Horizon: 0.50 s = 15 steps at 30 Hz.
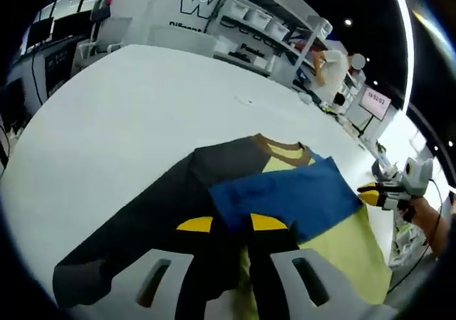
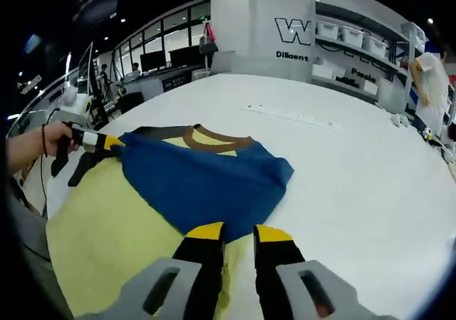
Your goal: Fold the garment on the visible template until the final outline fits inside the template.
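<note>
A colour-block shirt (image 1: 235, 170) lies flat on the white table (image 1: 121, 113). It has a dark grey side, a yellow-green body (image 2: 107, 227) and a brown collar (image 2: 214, 136). A blue panel (image 2: 206, 177) is folded across its chest. My left gripper (image 1: 231, 224) sits low over the near edge of the blue panel (image 1: 285, 195), jaws a narrow gap apart, with cloth showing between them. My right gripper (image 2: 239, 232) hovers at the panel's other edge, also slightly parted. Each gripper also appears in the other's view, hand-held: the right gripper (image 1: 372, 194) and the left gripper (image 2: 100, 143) at the blue corners.
The round white table stretches wide beyond the shirt, with a thin pale strip (image 2: 292, 117) lying on it. White shelving with bins (image 2: 356, 38) and desks with monitors (image 2: 160, 60) stand past the far edge. A person (image 2: 431, 85) stands at the back right.
</note>
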{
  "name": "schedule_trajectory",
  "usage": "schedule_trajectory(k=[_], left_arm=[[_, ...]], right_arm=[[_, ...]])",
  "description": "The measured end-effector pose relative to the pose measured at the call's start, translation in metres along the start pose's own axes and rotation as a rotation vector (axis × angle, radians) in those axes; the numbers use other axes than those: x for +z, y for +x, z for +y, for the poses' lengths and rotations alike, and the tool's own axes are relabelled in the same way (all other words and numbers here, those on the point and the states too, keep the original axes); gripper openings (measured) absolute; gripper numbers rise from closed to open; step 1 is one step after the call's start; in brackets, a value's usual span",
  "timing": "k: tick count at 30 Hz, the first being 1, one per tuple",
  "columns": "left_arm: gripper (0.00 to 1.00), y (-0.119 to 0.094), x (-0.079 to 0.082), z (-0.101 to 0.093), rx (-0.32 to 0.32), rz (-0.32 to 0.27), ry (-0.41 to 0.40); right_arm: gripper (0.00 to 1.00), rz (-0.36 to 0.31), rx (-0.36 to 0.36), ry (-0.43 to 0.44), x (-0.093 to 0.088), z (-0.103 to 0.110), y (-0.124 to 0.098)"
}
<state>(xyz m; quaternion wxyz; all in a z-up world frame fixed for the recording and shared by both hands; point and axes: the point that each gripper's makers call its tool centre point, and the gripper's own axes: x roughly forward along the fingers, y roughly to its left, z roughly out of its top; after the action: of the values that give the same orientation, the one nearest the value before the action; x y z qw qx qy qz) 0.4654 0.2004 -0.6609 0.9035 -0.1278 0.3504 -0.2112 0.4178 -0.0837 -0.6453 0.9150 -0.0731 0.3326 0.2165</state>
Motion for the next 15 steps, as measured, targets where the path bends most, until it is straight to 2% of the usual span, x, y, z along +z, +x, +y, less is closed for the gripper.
schedule_trajectory(k=[5, 8, 11, 13, 15], left_arm=[[0.07, 0.003, 0.002, 0.002, -0.005, -0.015, -0.050], [0.01, 0.005, 0.002, 0.000, -0.018, -0.021, -0.071], [0.00, 0.006, -0.004, -0.001, -0.022, 0.011, -0.095], [0.00, 0.006, -0.004, 0.002, -0.016, 0.003, -0.101], [0.00, 0.004, -0.001, 0.003, -0.022, 0.003, -0.108]], right_arm=[[0.12, 0.026, 0.025, -0.056, -0.005, 0.010, 0.001], [0.13, 0.077, 0.005, -0.117, -0.015, 0.007, 0.005], [0.07, 0.083, -0.008, -0.112, -0.019, 0.003, 0.007], [0.00, 0.090, -0.025, -0.094, -0.020, -0.001, 0.006], [0.00, 0.081, -0.017, -0.077, -0.018, -0.001, 0.005]])
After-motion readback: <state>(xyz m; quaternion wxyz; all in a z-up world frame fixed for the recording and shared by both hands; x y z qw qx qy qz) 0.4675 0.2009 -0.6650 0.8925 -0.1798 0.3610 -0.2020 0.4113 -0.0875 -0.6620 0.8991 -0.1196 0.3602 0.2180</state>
